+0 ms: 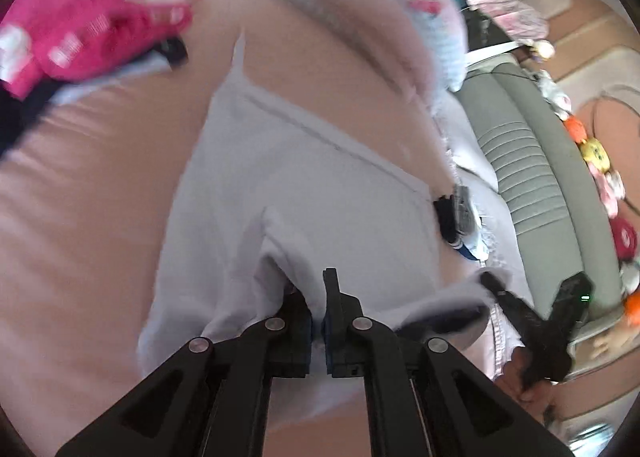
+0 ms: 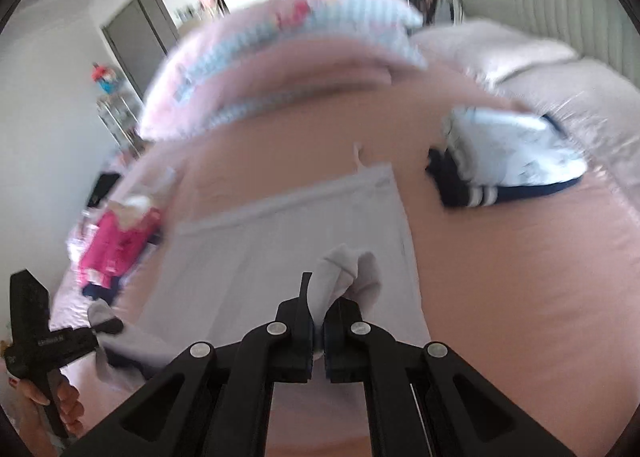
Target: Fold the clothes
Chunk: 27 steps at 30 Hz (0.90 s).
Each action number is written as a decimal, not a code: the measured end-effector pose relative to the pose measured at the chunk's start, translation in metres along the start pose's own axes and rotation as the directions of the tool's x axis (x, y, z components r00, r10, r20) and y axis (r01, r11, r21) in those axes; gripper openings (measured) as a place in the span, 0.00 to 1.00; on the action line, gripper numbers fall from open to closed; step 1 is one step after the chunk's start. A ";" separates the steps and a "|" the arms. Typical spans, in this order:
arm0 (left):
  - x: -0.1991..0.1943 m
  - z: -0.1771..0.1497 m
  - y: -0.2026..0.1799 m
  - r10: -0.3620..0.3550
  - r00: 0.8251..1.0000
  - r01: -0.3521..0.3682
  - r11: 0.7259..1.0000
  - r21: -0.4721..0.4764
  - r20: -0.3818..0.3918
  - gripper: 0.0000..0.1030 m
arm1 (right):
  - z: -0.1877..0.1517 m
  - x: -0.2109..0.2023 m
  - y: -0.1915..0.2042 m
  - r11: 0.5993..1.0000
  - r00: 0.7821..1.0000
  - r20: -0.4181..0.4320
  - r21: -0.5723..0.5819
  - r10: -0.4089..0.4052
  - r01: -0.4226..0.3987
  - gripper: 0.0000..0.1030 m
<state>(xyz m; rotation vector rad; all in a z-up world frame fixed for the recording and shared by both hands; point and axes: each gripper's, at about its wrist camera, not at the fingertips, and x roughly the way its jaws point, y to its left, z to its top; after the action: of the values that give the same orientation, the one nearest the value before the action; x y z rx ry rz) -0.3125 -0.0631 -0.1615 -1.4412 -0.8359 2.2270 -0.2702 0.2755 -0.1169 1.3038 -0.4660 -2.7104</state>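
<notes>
both views blurred, detail is soft. the pale lilac garment (image 1: pixel 288 177) lies spread on the bed (image 1: pixel 80 185), over its pink sheet, its far hem running flat across the sheet in the right wrist view.

left gripper (image 1: pixel 318 321): jaws pinched narrow on a bunched edge of the pale lilac garment, cloth puffing up on both sides of the fingers. right gripper (image 2: pixel 318 331): likewise clamped on a fold of the same cloth, a small hump of fabric standing just above the tips. each gripper shows at the margin of the other's view, so both hold the near edge, one at each corner (my reading).

judged step: carrying the near edge over toward the far hem to make the first fold.

to do it well: keep both grips level with each other so the edge stays taut and straight; lift enough that the cloth clears itself and does not drag the lower layer; aim the held edge to meet the far hem squarely; let go only once the cloth rests flat.

nearby: pink clothes (image 1: pixel 80 17) well to one side, a folded white and navy stack (image 2: pixel 512 161) to the other, striped blanket (image 2: pixel 280 49) beyond.
</notes>
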 end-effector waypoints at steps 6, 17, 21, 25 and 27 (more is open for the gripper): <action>0.022 0.038 0.024 -0.055 0.998 0.053 0.997 -0.061 -0.032 0.08 | 0.018 0.065 -0.034 0.982 0.989 -0.134 0.185 0.060 -0.035 0.08; -0.042 0.005 -0.002 0.199 0.960 -0.242 0.945 0.220 0.199 0.49 | 0.001 0.010 -0.042 0.996 0.999 -0.048 0.088 -0.016 0.020 0.31; -0.057 -0.043 0.033 0.269 0.944 -0.283 0.958 0.048 0.193 0.49 | -0.034 -0.002 -0.036 0.990 0.990 -0.051 -0.056 -0.130 0.127 0.31; -0.064 -0.087 0.075 0.128 0.969 -0.090 0.980 -0.180 0.212 0.51 | -0.066 -0.010 -0.064 0.994 0.998 -0.041 0.088 -0.056 0.060 0.59; -0.063 -0.094 0.086 0.055 0.970 0.007 0.968 -0.251 0.238 0.54 | -0.076 -0.006 -0.074 0.988 0.998 -0.061 0.151 0.021 -0.012 0.63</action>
<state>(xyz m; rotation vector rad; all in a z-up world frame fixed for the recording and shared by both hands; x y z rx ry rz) -0.1988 -0.1392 -0.2021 -1.3006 -1.2240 2.4209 -0.2044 0.3297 -0.1797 1.4093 -0.6842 -2.6572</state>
